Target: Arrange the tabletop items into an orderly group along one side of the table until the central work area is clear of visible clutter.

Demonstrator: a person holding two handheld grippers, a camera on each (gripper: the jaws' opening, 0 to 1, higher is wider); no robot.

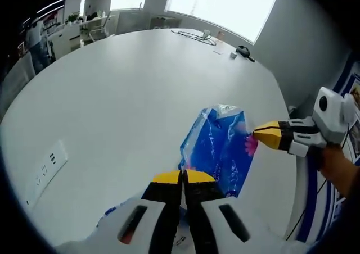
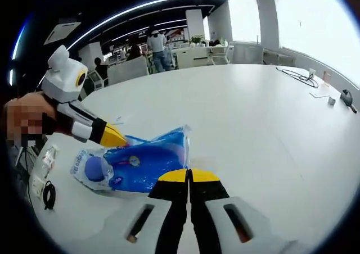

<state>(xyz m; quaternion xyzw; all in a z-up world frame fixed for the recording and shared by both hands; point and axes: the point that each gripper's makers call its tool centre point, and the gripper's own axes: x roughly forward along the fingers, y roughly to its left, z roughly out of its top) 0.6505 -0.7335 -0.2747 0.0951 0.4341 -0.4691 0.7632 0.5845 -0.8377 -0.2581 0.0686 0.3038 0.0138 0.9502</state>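
Note:
A blue plastic bag (image 1: 216,147) with white print and a pink flower hangs stretched between both grippers over the white table (image 1: 124,91). In the left gripper view, my left gripper (image 1: 183,177) is shut on the bag's near edge. The right gripper (image 1: 264,135) comes in from the right, its yellow tips closed on the bag's far edge by the flower. In the right gripper view the same bag (image 2: 138,164) lies lengthwise, with my right gripper (image 2: 189,176) shut on its near edge and the left gripper (image 2: 119,137) pinching the far end.
A cable (image 1: 194,36), a small card (image 1: 219,50) and a black object (image 1: 243,52) lie at the table's far edge. A socket panel (image 1: 48,167) is set in the tabletop. A black cord (image 2: 49,195) and a small packet (image 2: 48,155) lie near the left edge. People (image 2: 157,40) stand far back.

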